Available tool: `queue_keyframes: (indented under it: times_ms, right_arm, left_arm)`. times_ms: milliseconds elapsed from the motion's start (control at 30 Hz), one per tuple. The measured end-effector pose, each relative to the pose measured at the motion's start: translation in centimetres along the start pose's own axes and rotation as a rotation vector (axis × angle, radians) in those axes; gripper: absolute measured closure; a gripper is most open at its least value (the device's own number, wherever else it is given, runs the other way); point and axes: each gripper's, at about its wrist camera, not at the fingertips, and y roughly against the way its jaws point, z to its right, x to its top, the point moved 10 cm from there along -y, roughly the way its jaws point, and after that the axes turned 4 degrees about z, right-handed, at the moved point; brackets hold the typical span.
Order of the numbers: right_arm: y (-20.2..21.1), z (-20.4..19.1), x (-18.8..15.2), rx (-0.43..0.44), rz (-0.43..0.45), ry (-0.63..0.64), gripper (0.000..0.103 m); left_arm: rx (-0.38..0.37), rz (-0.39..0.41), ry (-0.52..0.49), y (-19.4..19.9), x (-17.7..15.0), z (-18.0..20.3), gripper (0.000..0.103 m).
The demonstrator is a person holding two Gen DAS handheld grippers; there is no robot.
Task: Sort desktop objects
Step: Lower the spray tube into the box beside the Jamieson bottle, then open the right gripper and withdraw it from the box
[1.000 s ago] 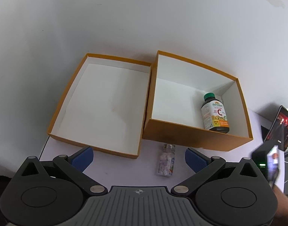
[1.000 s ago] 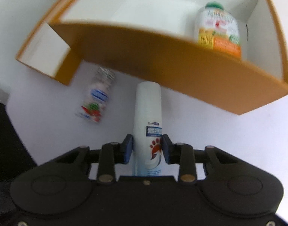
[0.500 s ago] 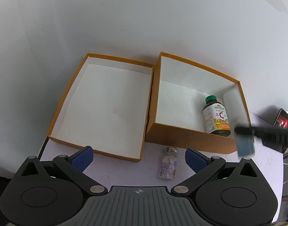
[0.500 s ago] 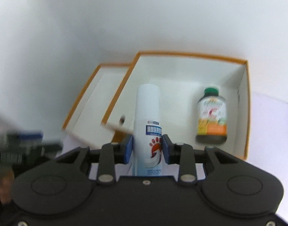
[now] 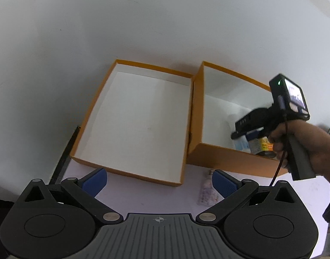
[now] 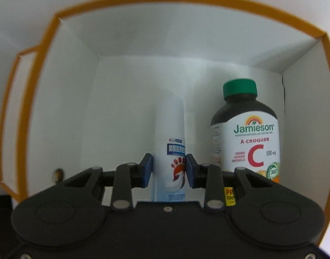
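A white spray bottle (image 6: 169,146) is clamped between the blue pads (image 6: 147,170) of the right gripper (image 6: 169,170), held inside the deep box (image 6: 63,90) just beside a green-capped vitamin bottle (image 6: 246,133). The gripper is seen reached over the box's near wall, gripped by a hand (image 5: 302,142) at its pistol handle. The left gripper (image 5: 159,182) is held spread wide with nothing between its pads, above the white table (image 5: 143,194). A small vial (image 5: 205,192) is lying near the right pad. A shallow tray (image 5: 186,129) is set beside the deep box, against a white wall (image 5: 143,21).
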Motion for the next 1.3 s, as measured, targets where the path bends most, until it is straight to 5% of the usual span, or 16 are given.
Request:
queue_keyframes:
  times_ms: [233,567,667,900,1133,1300]
  right_arm:
    - [-0.5,2.2,0.3,-0.057,-0.008,-0.034,0.071]
    - [-0.4,-0.1,0.2,-0.035,-0.021,-0.010,0.071]
    - [0.0,0.0,0.2,-0.066,-0.016,0.017,0.053]
    - [4.9,-0.2,0.1,-0.029,0.139,0.025,0.047]
    - [12.4,0.1,-5.3,0.041,0.246,0.068,0.027]
    - [13.6,2.4,-9.2,0.102,0.294,0.065,0.021]
  left_arm:
    - [0.000,0.003,0.013,-0.2,0.6,-0.3,0.000]
    - [-0.004,0.007,0.003,0.2,0.6,0.1,0.000]
    - [-0.004,0.006,0.009,0.2,0.5,0.0,0.000]
    - [-0.016,-0.003,0.014,-0.1,0.1,0.5,0.000]
    - [-0.020,-0.026,-0.030,-1.5,-0.6,2.5,0.000]
    - [-0.026,-0.037,-0.071,-2.1,-0.8,4.8,0.000]
